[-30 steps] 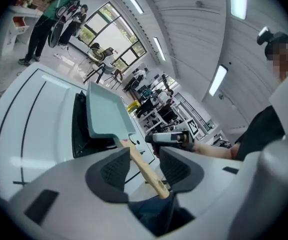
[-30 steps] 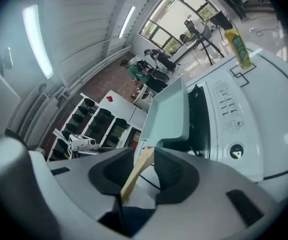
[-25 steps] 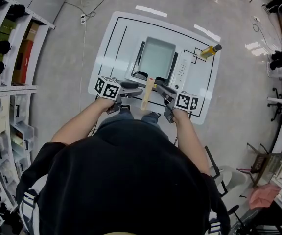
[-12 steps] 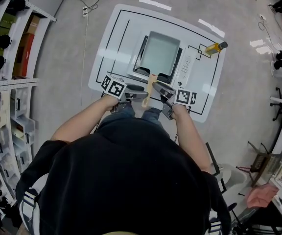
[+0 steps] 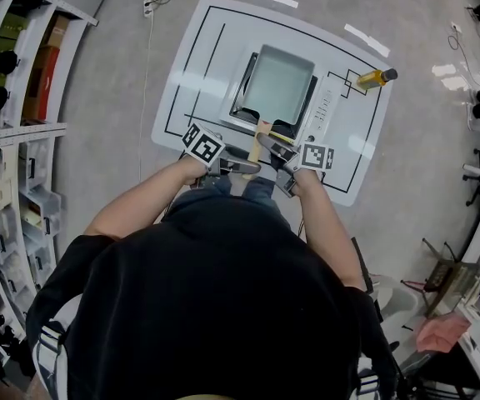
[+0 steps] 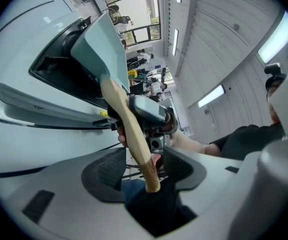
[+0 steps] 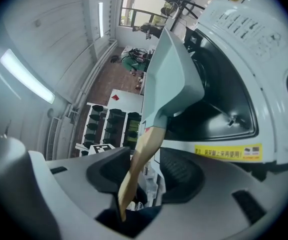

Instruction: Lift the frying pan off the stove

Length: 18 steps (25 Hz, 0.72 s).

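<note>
**Desk:** Where is the pan?

**Photographer:** The pale green rectangular frying pan [image 5: 277,86] sits on the white tabletop stove [image 5: 324,113]. Its wooden handle [image 5: 257,144] points back at the person standing over the white table [image 5: 182,73]. A yellow bottle [image 5: 377,77] lies well off beyond the right gripper.

**Desk:** And the grippers?

**Photographer:** The left gripper [image 5: 247,165] comes at the handle from the person's left and the right gripper [image 5: 272,145] from the right. They face each other across the handle, close to its free end. Both sets of jaws have just been opening and stand wide.

**Desk:** Is anything between them?

**Photographer:** The handle, in both cases. In the left gripper view it runs through the gap with room either side. In the right gripper view it passes nearer one jaw, with clear space beside the other. Neither gripper clamps it. From each gripper the pan's body lies just ahead, past the jaw tips, over the burner well.
</note>
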Motion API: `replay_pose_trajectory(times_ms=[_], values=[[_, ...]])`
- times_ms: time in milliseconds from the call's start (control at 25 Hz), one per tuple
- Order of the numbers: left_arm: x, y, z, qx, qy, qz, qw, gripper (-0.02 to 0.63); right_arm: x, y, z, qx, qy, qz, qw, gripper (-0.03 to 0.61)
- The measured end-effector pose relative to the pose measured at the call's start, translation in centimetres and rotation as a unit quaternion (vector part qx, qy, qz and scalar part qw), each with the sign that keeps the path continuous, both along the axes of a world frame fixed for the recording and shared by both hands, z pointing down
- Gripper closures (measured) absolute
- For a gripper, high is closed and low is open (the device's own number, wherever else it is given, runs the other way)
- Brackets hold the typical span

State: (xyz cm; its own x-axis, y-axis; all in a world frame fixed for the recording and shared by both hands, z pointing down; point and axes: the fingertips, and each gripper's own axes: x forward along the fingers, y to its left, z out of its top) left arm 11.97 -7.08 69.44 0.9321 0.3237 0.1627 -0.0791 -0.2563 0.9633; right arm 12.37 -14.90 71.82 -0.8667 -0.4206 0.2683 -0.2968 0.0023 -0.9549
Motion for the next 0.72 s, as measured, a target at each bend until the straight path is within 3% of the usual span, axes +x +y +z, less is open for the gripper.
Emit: replay_pose_trajectory(times_ms=[360,720], values=[[0.5,0.7,-0.1,-0.012,0.011,0.018,0.9997,0.413,-1.2,-0.7,-0.3,-0.014,-0.088,0.010,0.996,0.399],[0.4,1.0,0.6,-0.002,0.005,0.037,0.9993,0.454,-1.7,-0.9,0.3,-0.042,-0.136,0.031,0.989,0.397]])
